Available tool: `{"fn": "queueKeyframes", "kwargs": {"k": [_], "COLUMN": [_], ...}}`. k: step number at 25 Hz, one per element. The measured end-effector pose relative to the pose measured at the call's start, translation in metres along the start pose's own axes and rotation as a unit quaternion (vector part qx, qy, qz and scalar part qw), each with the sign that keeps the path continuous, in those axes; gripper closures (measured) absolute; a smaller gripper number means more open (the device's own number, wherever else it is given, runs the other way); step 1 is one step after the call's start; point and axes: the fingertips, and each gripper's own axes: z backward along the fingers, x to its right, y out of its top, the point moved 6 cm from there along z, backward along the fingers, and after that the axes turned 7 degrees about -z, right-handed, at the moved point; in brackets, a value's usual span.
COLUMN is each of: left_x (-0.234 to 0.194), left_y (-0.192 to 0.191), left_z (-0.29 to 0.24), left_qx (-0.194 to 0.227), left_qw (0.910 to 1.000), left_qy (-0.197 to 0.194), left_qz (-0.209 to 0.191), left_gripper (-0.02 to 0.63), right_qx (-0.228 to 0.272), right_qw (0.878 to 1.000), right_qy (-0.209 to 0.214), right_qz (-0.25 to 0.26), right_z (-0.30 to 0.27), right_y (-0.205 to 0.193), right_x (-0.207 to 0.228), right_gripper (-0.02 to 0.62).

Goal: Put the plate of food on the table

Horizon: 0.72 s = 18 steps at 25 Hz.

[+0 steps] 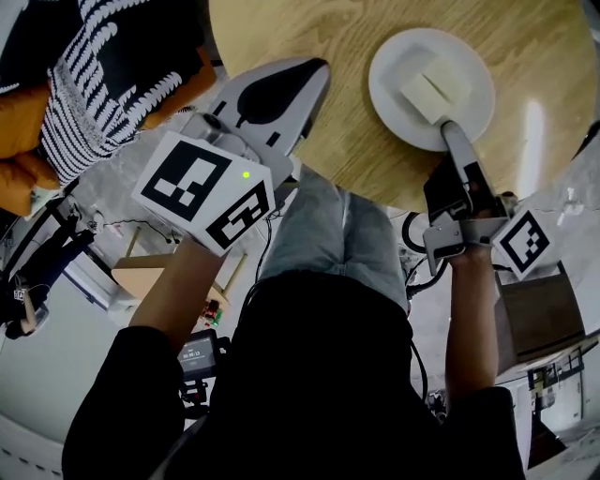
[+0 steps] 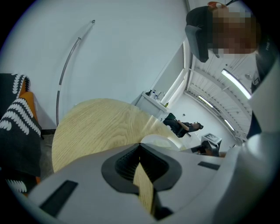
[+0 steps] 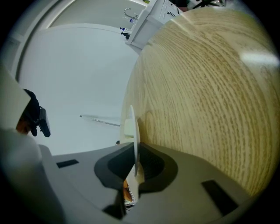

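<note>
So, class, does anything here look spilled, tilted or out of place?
Nothing stands out: the plate looks level over the wooden table, its pale food block whole and unspilled, the right gripper clamped on its near rim.

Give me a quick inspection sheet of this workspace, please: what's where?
Surface: round wooden table, light grain.
Job's things: white plate with a pale block of food, on or just above the table; contact unclear.
Clutter: striped cloth and orange cushion beside the table.
Tools: right tool clamped on the plate's near rim; left tool shut, empty, near the table's edge.
Cables: black cables looping below the right tool.
Surroundings: pale floor, brown box at the right.
</note>
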Motion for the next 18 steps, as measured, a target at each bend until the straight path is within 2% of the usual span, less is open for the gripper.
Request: {"fn": "queueKeyframes", "kwargs": {"k": [6,12,18], "left_x": [0.002,-0.014,0.002], "left_y": [0.002,0.000,0.009], "left_z": [-0.003,-0.013,-0.008], "left_qx": [0.003,-0.001,0.001], "left_qw": [1.0000,0.9999,1.0000], "left_qy": [-0.005,-0.010,-0.004], "left_qz": [-0.002,-0.003,-0.004], "left_gripper": [0.598,0.598,0.598], "right_qx": [0.003,-0.001,-0.020], "right_qw": [1.000,1.000,0.996], "right_qy": [-0.014,-0.029,-0.065], "right_qz": [0.000,0.006,0.051], "right_z": [0.000,-0.020,-0.007], "right_y": [-0.001,0.001,0.001], "right_x": [0.003,0.009,-0.006], "right_gripper": [0.571,0.571,0.571]}}
